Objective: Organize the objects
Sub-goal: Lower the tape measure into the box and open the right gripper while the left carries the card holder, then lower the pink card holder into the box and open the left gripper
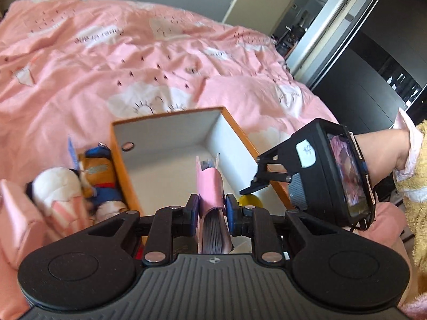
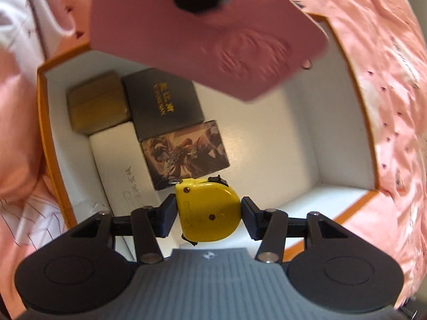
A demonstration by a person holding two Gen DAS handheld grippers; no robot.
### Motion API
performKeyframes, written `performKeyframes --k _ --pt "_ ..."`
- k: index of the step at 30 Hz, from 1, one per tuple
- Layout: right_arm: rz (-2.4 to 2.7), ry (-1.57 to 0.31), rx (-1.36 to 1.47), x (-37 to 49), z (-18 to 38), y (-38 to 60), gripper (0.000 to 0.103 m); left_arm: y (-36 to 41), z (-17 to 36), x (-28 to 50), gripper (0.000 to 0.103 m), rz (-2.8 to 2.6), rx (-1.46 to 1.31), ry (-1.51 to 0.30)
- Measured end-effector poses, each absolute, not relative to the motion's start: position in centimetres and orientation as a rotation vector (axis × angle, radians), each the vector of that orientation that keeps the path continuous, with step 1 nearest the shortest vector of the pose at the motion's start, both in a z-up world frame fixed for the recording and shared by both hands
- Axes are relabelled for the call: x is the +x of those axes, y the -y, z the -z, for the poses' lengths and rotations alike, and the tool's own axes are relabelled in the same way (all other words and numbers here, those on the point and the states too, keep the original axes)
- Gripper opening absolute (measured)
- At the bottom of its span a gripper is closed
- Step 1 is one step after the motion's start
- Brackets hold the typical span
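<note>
Over the orange box point(image 2: 50, 138), we clamp a pink notebook point(image 1: 210, 194) left, tape measure point(image 2: 206, 210) right (both fingers gripping); crowding risks a collision.

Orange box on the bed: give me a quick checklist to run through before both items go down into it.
1. Left hand-held gripper shut on the pink notebook: ok.
2. Right hand-held gripper shut on the yellow tape measure: ok.
3. Both items over the open orange box: ok.
4. Free floor on the box's right side, beside the four small boxes such as the black box: ok.
5. Notebook clear of the tape measure's way down: cannot tell; it hangs above the box in the right wrist view.
6. Soft toy outside the box: ok.
</note>
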State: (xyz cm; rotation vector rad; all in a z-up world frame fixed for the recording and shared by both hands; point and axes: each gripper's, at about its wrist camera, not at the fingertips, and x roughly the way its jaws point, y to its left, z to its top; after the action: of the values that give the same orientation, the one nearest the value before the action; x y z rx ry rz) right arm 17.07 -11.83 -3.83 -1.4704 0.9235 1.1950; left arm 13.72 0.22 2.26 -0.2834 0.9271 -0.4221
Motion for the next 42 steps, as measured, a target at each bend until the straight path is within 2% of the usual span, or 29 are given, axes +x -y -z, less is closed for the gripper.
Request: performKeyframes --k 6,17,21,23,28,32,34,36,42 --pt "-1.259 -1.002 -1.592 18.3 7.8 11.8 0.054 0.9 0.6 16.1 0.023 0.423 -0.294 -1.001" --pt "-1.367 -1.102 -1.582 19.7 9.7 11.9 0.054 0.2 1.8 18.7 0.023 0.351 -0.322 -1.036" --pt "-1.381 -1.109 -1.535 20.2 9.0 12.0 0.063 0.1 2.0 19.2 0.023 0.295 -0.338 -1.023" --pt "-1.381 -1.102 -1.503 20.6 8.0 12.1 0.062 0.1 2.0 19.5 0.023 0.274 -0.331 -1.012" --pt "-1.287 -1.037 -1.282 22.7 5.0 11.5 0.042 0.5 2.1 20.7 0.023 0.197 -0.284 -0.968" --pt "-1.097 -0.938 -1.010 24.8 3.9 10.1 0.035 0.2 2.8 22.1 0.023 0.115 -0.302 -0.963" --pt "-1.053 -0.939 -0.907 25.5 4.0 9.7 0.019 0.1 3.2 22.6 0.023 0.083 -0.317 -0.984" --pt "-1.009 -0.947 -0.849 26.0 4.5 9.3 0.012 0.4 3.5 22.8 0.023 0.044 -0.293 -0.985" --pt "-0.946 -1.047 -0.632 27.4 5.8 8.5 0.009 1.0 4.3 23.7 0.024 -0.018 -0.278 -0.999"
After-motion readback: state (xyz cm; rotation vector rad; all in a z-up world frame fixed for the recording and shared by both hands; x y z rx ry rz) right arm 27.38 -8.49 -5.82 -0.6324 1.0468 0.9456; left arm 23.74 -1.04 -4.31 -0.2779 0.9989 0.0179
